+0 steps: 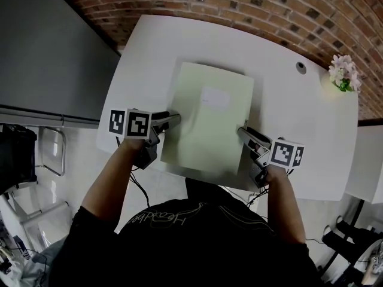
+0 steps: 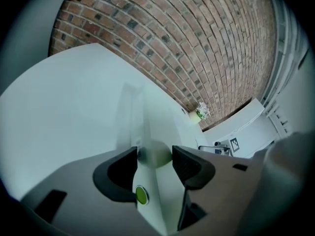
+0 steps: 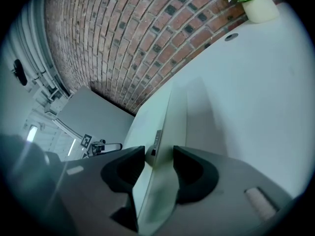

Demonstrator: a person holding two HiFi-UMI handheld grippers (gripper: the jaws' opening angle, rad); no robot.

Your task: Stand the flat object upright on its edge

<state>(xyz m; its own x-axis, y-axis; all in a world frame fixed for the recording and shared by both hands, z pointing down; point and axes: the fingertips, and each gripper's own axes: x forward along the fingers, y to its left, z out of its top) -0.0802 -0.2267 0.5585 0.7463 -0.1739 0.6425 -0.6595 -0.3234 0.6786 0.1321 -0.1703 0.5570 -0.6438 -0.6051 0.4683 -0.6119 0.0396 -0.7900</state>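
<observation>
White desk (image 1: 143, 46) stands before a brick wall (image 1: 239, 5). The left gripper (image 1: 173, 119) has its jaws pressed on the left edge of a pale green folder (image 1: 209, 118) at the desk's middle. The right gripper (image 1: 244, 133) jaws clamp the folder's right edge.
</observation>
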